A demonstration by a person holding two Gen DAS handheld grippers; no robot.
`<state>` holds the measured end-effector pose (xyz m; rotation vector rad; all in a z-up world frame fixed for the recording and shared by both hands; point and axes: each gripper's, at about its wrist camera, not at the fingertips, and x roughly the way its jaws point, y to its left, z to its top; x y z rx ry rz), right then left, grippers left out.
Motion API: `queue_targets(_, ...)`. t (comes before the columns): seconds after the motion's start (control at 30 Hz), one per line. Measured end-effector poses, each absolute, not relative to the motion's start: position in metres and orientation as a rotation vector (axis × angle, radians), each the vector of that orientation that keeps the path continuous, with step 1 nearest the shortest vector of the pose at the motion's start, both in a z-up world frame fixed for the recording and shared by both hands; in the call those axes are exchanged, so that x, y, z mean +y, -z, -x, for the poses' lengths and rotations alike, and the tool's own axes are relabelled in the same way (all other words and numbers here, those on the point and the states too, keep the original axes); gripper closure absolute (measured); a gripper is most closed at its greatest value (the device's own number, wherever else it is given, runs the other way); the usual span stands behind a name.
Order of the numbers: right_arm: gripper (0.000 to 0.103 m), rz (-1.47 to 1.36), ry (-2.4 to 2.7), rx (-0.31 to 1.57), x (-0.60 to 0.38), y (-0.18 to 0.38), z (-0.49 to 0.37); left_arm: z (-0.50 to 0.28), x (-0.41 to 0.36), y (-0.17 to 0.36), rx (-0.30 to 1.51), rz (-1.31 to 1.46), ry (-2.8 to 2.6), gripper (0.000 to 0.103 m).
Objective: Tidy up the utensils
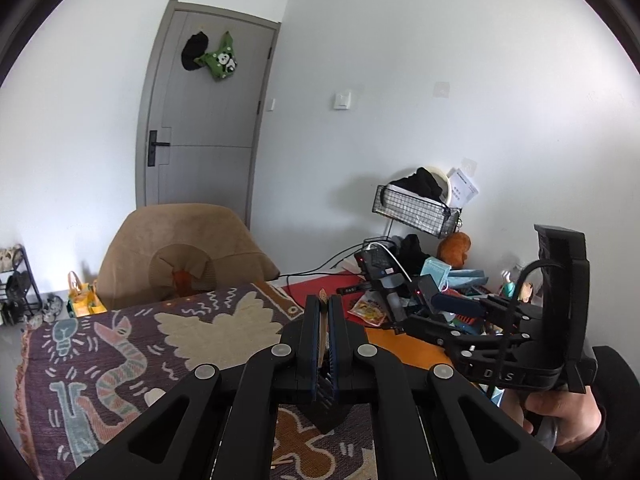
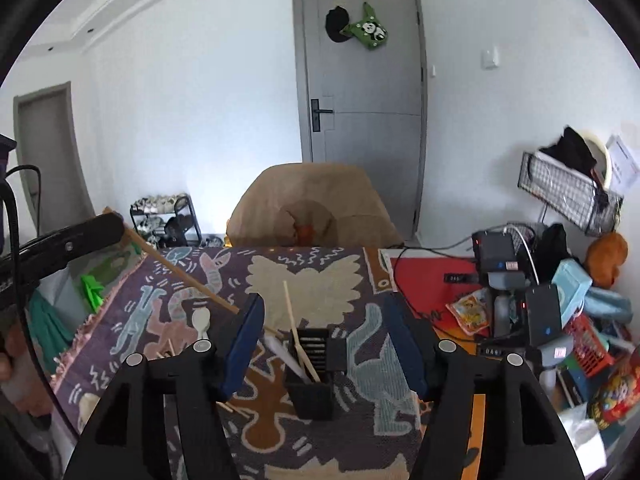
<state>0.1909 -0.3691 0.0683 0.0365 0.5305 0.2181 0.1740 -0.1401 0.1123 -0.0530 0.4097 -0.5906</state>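
Observation:
My left gripper is shut on a wooden chopstick, held above the patterned cloth. In the right wrist view the left gripper shows at the far left with the chopstick slanting down from it toward the middle. My right gripper is open and empty, its fingers on either side of a black utensil holder. The holder stands on the cloth and has a chopstick and a white utensil in it. A white spoon and loose chopsticks lie on the cloth.
A tan chair stands behind the table. At the right lie a red mat, black devices with cables, boxes and a snack packet. A wire basket hangs on the right wall. A shoe rack stands by the far wall.

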Motion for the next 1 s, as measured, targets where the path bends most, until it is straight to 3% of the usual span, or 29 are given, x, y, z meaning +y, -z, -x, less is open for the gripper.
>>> queue_targets(0.17, 0.024, -0.149, -0.196, 0.524, -0.399, -0.052, -0.174, -0.179, -0.157, -0.112, 0.415, 0.011, 0.594, 0.099)
queue_targets(0.53, 0.022, -0.296, -0.157, 0.567, -0.436, -0.004, -0.148, -0.193, -0.194, -0.102, 0.484, -0.063, 0.592, 0.098)
queue_targets(0.6, 0.021, -0.303, -0.153, 0.575, -0.437, 0.004, -0.145, -0.195, -0.195, -0.099, 0.5, -0.063, 0.58, 0.087)
queue_targets(0.63, 0.021, -0.304, -0.151, 0.578, -0.436, 0.007, -0.145, -0.195, -0.193, -0.097, 0.508, -0.057, 0.575, 0.064)
queue_targets(0.67, 0.02, -0.302, -0.153, 0.583, -0.434, 0.011, -0.144, -0.195, -0.192, -0.096, 0.51, -0.051, 0.568, 0.03)
queue_targets(0.73, 0.02, -0.299, -0.16, 0.591, -0.43, 0.018, -0.144, -0.191, -0.184, -0.093, 0.487, -0.033, 0.547, 0.001)
queue_targets(1.0, 0.017, -0.27, -0.225, 0.615, -0.405, 0.039, -0.146, -0.185, -0.151, -0.081, 0.504, -0.017, 0.469, 0.0)
